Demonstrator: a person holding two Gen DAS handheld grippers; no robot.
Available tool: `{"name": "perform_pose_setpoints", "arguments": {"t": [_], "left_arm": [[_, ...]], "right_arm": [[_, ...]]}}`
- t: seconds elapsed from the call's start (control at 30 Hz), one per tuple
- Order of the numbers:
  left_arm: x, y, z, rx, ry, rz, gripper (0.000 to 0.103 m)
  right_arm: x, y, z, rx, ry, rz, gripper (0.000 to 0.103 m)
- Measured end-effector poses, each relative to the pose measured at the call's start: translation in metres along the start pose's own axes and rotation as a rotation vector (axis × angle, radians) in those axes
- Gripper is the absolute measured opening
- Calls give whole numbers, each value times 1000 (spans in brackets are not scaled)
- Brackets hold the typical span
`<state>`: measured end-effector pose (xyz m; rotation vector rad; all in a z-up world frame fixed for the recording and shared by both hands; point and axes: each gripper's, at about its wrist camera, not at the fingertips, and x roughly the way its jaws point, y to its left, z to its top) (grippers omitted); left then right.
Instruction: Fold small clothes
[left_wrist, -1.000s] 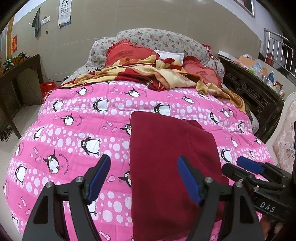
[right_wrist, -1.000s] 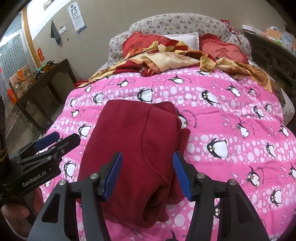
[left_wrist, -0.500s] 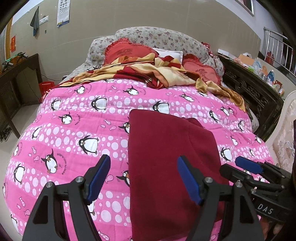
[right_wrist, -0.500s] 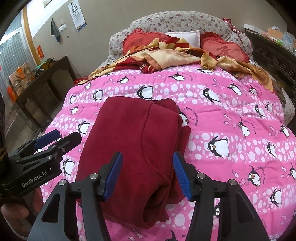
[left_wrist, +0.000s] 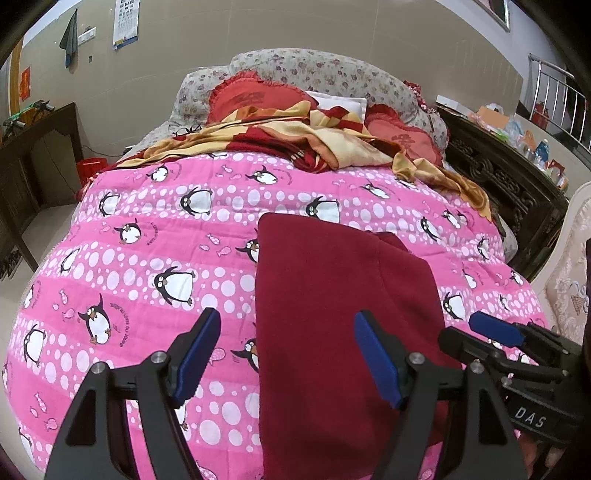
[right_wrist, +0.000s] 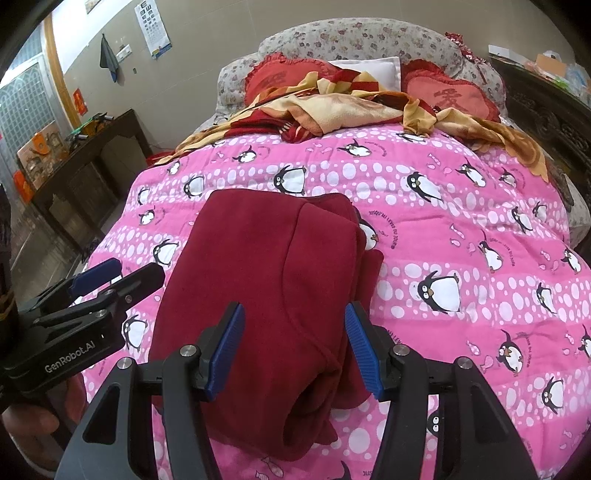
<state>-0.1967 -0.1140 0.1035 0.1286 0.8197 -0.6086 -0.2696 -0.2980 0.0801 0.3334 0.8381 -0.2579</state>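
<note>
Both our grippers, left (left_wrist: 286, 356) and right (right_wrist: 293, 347), hover with jaws spread wide, holding nothing. Beneath them the folded maroon fleece garment (right_wrist: 266, 295) lies flat on our pink penguin quilt (left_wrist: 147, 258).

garment (left_wrist: 332, 314) on quilt (left_wrist: 147, 258) | blanket (left_wrist: 314, 140), pillows (left_wrist: 251, 98) behind

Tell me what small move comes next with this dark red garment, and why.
Probably lower the open right gripper onto the near edge of the red garment and close. That edge looks bunched and uneven, while the left gripper hovers open.
</note>
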Motion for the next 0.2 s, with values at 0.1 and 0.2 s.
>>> {"name": "perform_pose_setpoints", "arguments": {"t": [0.1, 0.2], "left_arm": [[1, 3, 0, -1, -6, -6, 78], [4, 11, 0, -18, 5, -14, 78]], "right_arm": [[2, 0, 0, -2, 3, 1, 71], [5, -2, 0, 2, 8, -1, 71]]}}
